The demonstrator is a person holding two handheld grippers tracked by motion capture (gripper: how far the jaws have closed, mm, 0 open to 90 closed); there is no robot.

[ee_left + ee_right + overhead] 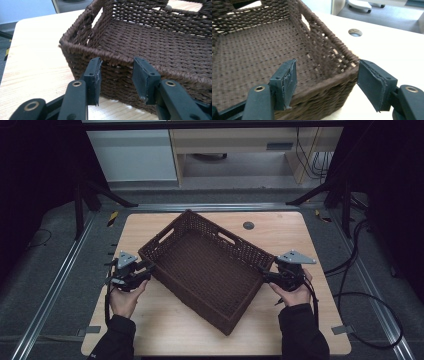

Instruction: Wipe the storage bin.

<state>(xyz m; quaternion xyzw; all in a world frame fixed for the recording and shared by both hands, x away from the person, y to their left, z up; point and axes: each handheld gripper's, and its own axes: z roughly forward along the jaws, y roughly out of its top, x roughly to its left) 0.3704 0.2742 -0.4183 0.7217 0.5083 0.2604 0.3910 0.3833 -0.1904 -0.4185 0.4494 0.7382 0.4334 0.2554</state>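
A dark brown woven basket [207, 270] stands on the light wooden table [295, 227], turned at an angle to the table edges. It is empty inside and has cut-out handles in its walls.

The left gripper [145, 268] is at the left corner of the basket, held by the person's left hand [124, 297]. In the left gripper view [116, 75], the 2 black jaws are partly open and stand in front of the outer wall, just below the rim. The pads do not press on the weave, so nothing is held.

The right gripper [265, 272] is at the right corner, in the right hand [295, 292]. In the right gripper view [327, 82], its jaws are wide open and stand on both sides of the basket corner: one pad is over the inside, the other outside over the table. The rim passes between them, and the pads are apart from it.

A small round grey grommet [248, 225] sits in the table behind the basket.
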